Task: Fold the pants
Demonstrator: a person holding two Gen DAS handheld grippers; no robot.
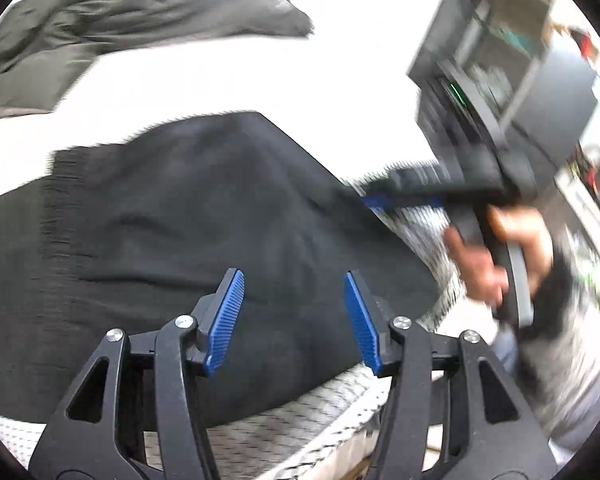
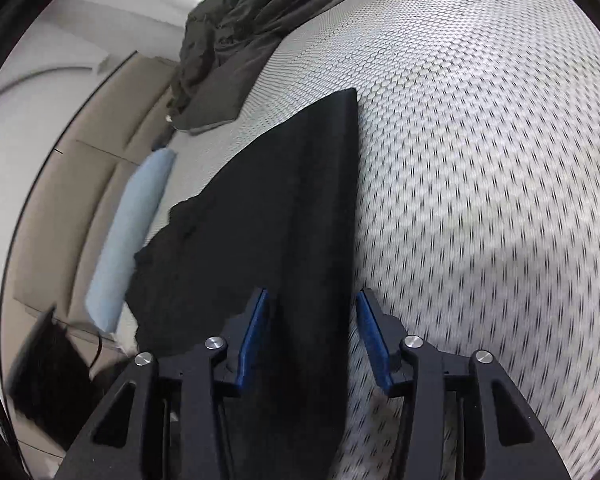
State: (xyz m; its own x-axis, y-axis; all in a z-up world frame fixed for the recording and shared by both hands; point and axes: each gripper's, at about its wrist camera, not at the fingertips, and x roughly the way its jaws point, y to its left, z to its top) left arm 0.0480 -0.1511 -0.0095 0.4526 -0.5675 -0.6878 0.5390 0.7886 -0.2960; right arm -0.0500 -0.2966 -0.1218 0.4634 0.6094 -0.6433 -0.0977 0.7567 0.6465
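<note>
Black pants (image 1: 188, 220) lie flat on a mattress (image 2: 480, 160) covered in white mesh with a honeycomb weave; fabric is matte with a fine rib, and the far edge in the left wrist view looks frayed or blurred. In the right wrist view the pants show as a long tapered panel, with one straight, crisp folded edge on the right and a ragged, uneven edge on the left. Left gripper (image 1: 294, 320) is over the near part of the pants, jaws spread, ribbed blue pads (image 1: 226, 320) clear of the cloth, nothing between them. Right gripper (image 2: 312, 340) is at the near end of the pants' straight edge, jaws apart; that edge runs up between the pads, but the pads are not pressing on it, no pinch. Seen from the left wrist, the right gripper sits just beside the pants' right edge, heavily motion-blurred, with the person's hand (image 1: 496, 256) wrapped round its grey handle. Beyond the pants, well apart, a crumpled dark olive garment (image 1: 132, 16) with a slick, wrinkled surface lies on the mattress. Left of the pants in the right wrist view, a pale blue roll of soft cloth (image 2: 132, 240) lies along the mattress edge, against a beige padded panel (image 2: 72, 208).
</note>
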